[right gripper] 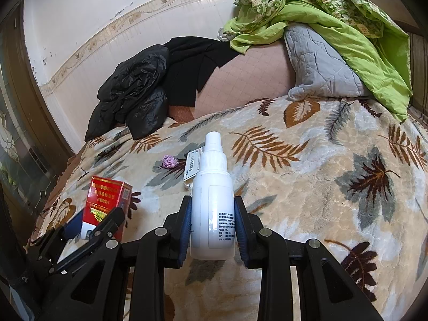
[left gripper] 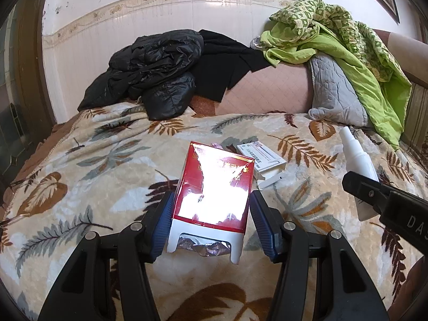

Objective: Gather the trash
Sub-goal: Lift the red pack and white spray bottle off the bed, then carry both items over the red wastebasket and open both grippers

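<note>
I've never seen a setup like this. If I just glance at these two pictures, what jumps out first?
Two hand-held grippers over a leaf-patterned blanket, each shut on something: the left gripper clamps a shiny red box, the right gripper a white spray bottle. Behind them lie a small white box and a crumpled purple wrapper, with a bright green cloth and a black jacket heaped by the wall.
</note>
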The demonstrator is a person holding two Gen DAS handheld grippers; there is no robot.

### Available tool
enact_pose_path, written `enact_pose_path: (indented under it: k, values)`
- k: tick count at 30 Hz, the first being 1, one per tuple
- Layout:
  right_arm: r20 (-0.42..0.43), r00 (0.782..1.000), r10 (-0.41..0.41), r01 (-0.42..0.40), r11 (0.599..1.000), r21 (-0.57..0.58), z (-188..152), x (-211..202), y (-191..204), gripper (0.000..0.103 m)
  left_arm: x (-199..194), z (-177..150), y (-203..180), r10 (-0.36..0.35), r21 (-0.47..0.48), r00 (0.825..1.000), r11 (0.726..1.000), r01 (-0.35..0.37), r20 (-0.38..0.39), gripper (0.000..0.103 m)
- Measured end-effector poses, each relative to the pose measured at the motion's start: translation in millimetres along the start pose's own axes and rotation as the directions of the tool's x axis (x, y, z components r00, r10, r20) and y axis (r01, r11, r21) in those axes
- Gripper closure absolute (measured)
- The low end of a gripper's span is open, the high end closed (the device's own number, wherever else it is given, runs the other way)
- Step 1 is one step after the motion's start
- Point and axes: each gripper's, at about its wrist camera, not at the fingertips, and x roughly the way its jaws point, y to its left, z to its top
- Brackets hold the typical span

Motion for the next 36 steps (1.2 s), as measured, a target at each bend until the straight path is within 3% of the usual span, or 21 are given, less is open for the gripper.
enact_pose_path:
  k: [10, 17, 23, 28, 31, 32, 34, 36]
  values:
    - [0.029, 1.0, 0.003, -0.004, 0.999, 0.047, -5.5, -33.8, -5.7, 0.071, -18.5, -9.8, -1.9, -0.039, -0.006, 0.999, 0.999, 0.039, -0.029, 0.047]
    - [0.018, 1.0, 0.021, -0.022, 0.998, 0.064, -40.5, -90.4, -14.0, 0.071, -70.2, -21.9, -9.9, -0.045, 0.028, 0.999, 0.999, 0.045, 0.003, 0.047]
    - [0.045, 0.998, 0.033, -0.036, 0.997, 0.072, -69.6, -175.6, -42.5, 0.071, -118.5, -47.8, -32.7, -0.186, 0.058, 0.982, 0.98, 0.188, -0.036, 0.047]
    - [0.061, 0.998, -0.031, 0.023, 0.991, 0.133, -93.4, -243.7, -90.6, 0.071, -156.2, -52.1, -69.3, -0.345, 0.103, 0.937, 0.932, 0.349, -0.05, 0.047]
    - [0.055, 0.995, -0.083, 0.072, 0.98, 0.187, -110.9, -275.3, -120.7, 0.071, -176.9, -52.3, -98.4, -0.437, 0.14, 0.897, 0.886, 0.443, -0.07, 0.047]
    - [0.051, 0.992, -0.111, 0.098, 0.972, 0.212, -119.3, -287.8, -134.0, 0.071, -184.1, -52.3, -110.8, -0.476, 0.152, 0.875, 0.862, 0.484, -0.086, 0.047]
    - [0.043, 0.988, -0.146, 0.13, 0.959, 0.252, -130.8, -305.9, -153.8, 0.071, -195.7, -53.6, -137.6, -0.561, 0.171, 0.816, 0.798, 0.578, -0.14, 0.047]
    - [0.037, 0.983, -0.182, 0.163, 0.94, 0.301, -142.0, -324.5, -176.5, 0.071, -205.5, -57.4, -159.5, -0.609, 0.18, 0.774, 0.753, 0.633, -0.174, 0.047]
